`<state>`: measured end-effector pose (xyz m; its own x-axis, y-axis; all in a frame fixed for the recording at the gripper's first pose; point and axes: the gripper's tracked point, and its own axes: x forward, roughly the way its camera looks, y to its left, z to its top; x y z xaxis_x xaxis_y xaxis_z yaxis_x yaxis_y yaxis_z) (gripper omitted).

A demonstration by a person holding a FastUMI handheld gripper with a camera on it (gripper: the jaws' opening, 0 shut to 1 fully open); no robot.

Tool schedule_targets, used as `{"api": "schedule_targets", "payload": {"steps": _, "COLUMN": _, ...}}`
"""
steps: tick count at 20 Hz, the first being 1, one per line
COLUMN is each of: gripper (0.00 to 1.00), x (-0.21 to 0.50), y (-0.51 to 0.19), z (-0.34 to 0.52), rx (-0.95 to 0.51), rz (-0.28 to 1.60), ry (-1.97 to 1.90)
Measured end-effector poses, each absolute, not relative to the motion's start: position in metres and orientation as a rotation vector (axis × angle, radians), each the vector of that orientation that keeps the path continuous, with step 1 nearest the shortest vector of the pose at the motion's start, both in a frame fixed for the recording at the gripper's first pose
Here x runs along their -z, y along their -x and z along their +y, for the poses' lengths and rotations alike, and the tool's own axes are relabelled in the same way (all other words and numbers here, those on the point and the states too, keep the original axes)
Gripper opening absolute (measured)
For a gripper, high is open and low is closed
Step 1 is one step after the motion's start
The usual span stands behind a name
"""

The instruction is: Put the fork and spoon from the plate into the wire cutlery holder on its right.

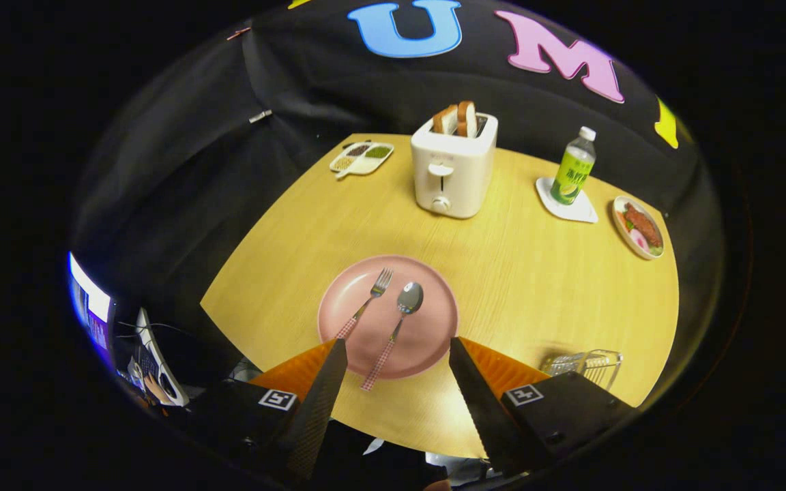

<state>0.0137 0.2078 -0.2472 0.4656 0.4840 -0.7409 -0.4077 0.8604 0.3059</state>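
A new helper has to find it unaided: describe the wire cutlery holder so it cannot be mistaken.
Start at the pink plate on the wooden table, lying ahead of the open gripper with its jaws spread apart. Look to the plate's right, near the table's front edge: the wire cutlery holder sits there. It is the one see-through basket of thin metal wire.

No text can be read here. The green label on the bottle (574,169) carries print too small and blurred to make out. The tool (398,351), its fingers spread wide with nothing between them, bears a square black-and-white coded marker (278,399) on each side of its body; these are patterns, not letters. A lit screen (90,308) beside the bench is unreadable.
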Motion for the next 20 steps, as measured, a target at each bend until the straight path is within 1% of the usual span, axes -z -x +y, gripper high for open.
{"api": "schedule_targets", "payload": {"steps": 5, "gripper": 0.90, "x": 0.301, "y": -0.016, "z": 0.240, "rx": -0.550, "rz": 1.080, "ry": -0.080}}
{"api": "schedule_targets", "payload": {"steps": 6, "gripper": 0.82, "x": 0.315, "y": -0.016, "z": 0.242, "rx": -0.534, "rz": 1.106, "ry": -0.065}}
{"api": "schedule_targets", "payload": {"steps": 7, "gripper": 0.79, "x": 0.326, "y": -0.014, "z": 0.243, "rx": -0.525, "rz": 1.144, "ry": -0.046}}
{"api": "schedule_targets", "payload": {"steps": 8, "gripper": 0.78, "x": 0.339, "y": -0.012, "z": 0.246, "rx": -0.517, "rz": 1.175, "ry": -0.032}}
{"api": "schedule_targets", "payload": {"steps": 11, "gripper": 0.69, "x": 0.362, "y": -0.009, "z": 0.250, "rx": -0.486, "rz": 1.233, "ry": -0.002}}
{"api": "schedule_targets", "payload": {"steps": 13, "gripper": 0.57, "x": 0.371, "y": -0.005, "z": 0.253, "rx": -0.466, "rz": 1.277, "ry": -0.011}}
{"api": "schedule_targets", "payload": {"steps": 16, "gripper": 0.20, "x": 0.376, "y": -0.006, "z": 0.258, "rx": -0.440, "rz": 1.303, "ry": -0.070}}
{"api": "schedule_targets", "payload": {"steps": 17, "gripper": 0.13, "x": 0.372, "y": -0.006, "z": 0.256, "rx": -0.442, "rz": 1.300, "ry": -0.076}}
{"api": "schedule_targets", "payload": {"steps": 18, "gripper": 0.10, "x": 0.368, "y": -0.008, "z": 0.256, "rx": -0.447, "rz": 1.284, "ry": -0.078}}
{"api": "schedule_targets", "payload": {"steps": 20, "gripper": 0.10, "x": 0.360, "y": -0.010, "z": 0.255, "rx": -0.456, "rz": 1.267, "ry": -0.117}}
